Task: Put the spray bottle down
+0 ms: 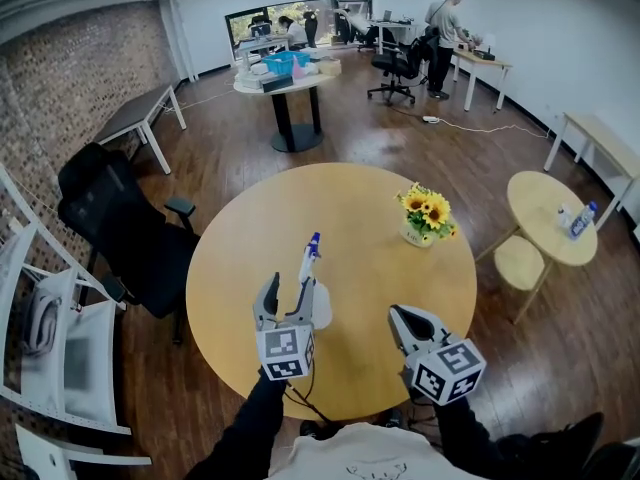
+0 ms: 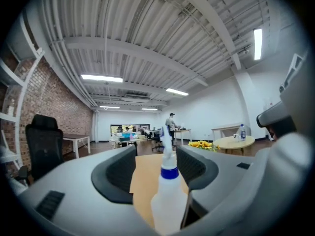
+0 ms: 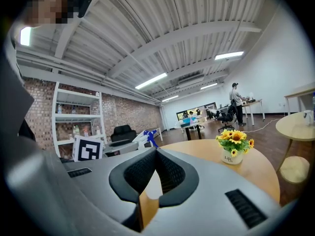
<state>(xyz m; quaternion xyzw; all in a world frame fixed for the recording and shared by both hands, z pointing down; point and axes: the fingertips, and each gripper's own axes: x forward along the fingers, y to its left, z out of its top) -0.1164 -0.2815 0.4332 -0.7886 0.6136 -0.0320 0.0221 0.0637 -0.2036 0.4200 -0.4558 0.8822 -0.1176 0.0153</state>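
Left gripper view: left claw (image 2: 156, 150) open, white spray bottle (image 2: 170, 200) upright between its jaws, over round wooden counter (image 1: 380, 228). Right claw (image 3: 156, 151) closed, jaws together.

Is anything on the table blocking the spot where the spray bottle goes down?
Nothing visible does. The spray bottle sits between the open jaws of the left gripper, with bare table around it. The sunflower pot stands well off toward the far right.
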